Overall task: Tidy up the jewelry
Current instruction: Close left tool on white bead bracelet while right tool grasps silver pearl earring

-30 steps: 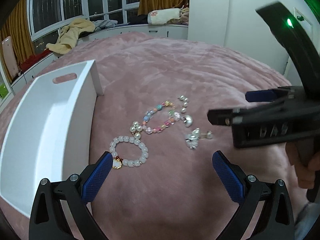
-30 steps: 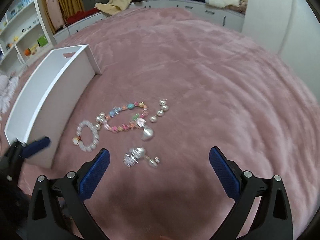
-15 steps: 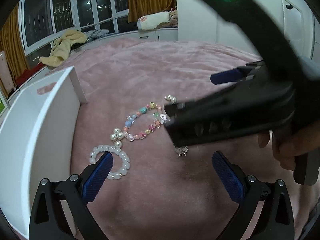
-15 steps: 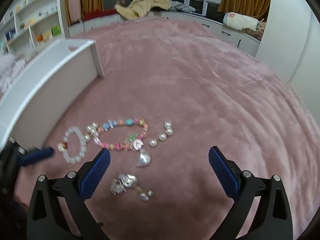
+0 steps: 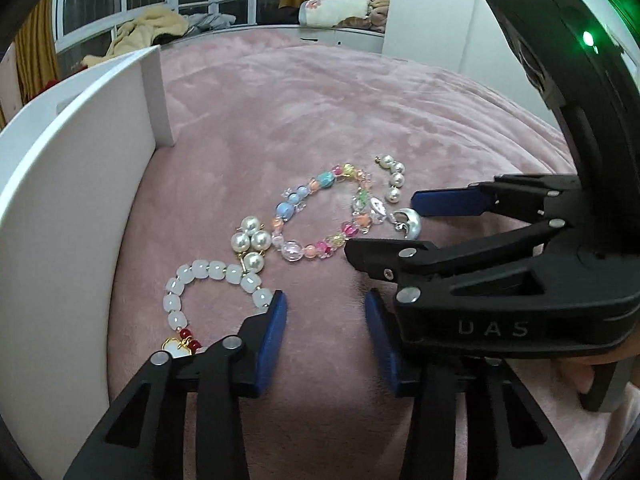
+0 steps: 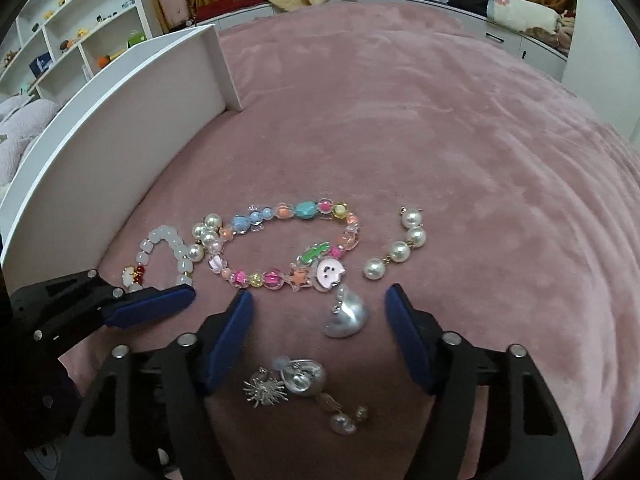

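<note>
Only the right wrist view shows the spiky silver earring near the right gripper, whose jaws, just narrowing, stand apart astride the silver shell pendant. Meanwhile the left gripper, jaws also closing, holds nothing beside the white bead bracelet on the pink bed, near the white wooden tray.

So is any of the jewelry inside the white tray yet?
No, the colorful bracelet, white bead bracelet and pearl strand all lie on the pink blanket beside the white tray.

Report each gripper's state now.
Left gripper: open, just been closing, nothing between the jaws.
Right gripper: open, just been closing around the silver shell pendant.
</note>
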